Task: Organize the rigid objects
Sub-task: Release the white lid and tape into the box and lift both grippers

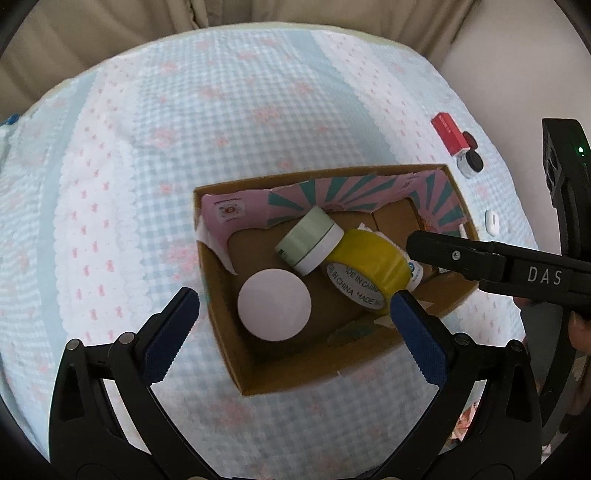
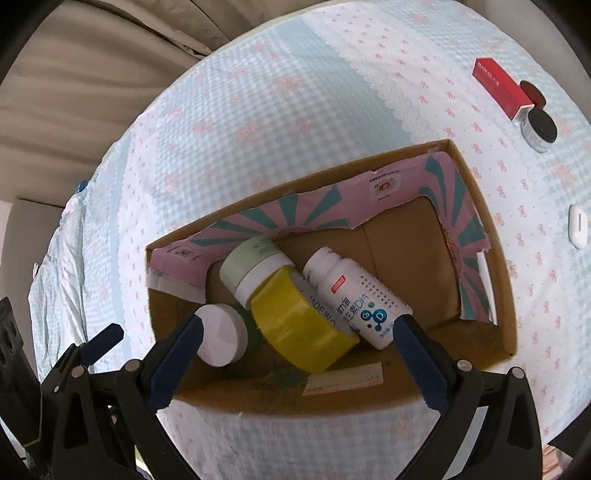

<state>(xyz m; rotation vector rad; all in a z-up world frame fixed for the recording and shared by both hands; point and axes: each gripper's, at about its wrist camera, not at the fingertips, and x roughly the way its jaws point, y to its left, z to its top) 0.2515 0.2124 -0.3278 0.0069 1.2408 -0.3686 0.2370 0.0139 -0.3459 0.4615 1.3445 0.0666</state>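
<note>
Here a worktop (image 2: 295, 110) under checked blue-and-pink cloth stands before beige curtains (image 1: 110, 33). The cardboard box (image 2: 476, 206) holds two jars, one yellow tape roll (image 2: 299, 328) and one white bottle (image 2: 354, 295), just beyond the released, empty right tongs (image 2: 295, 332). Left tongs (image 1: 295, 306) gape over the box.

The near-left half of the cardboard box (image 2: 476, 206) was filled by a white-lidded jar (image 2: 221, 339), a green-lidded jar (image 2: 255, 266), a yellow tape roll (image 2: 299, 328) and a white bottle (image 2: 358, 295), packed touching. Bare floor was left only at the far-right end. Outside on the cloth (image 1: 147, 166), a red carton (image 2: 498, 86), a black-lidded jar (image 2: 539, 127) and a small white device (image 2: 578, 225) were clustered to the right; the left was open.
</note>
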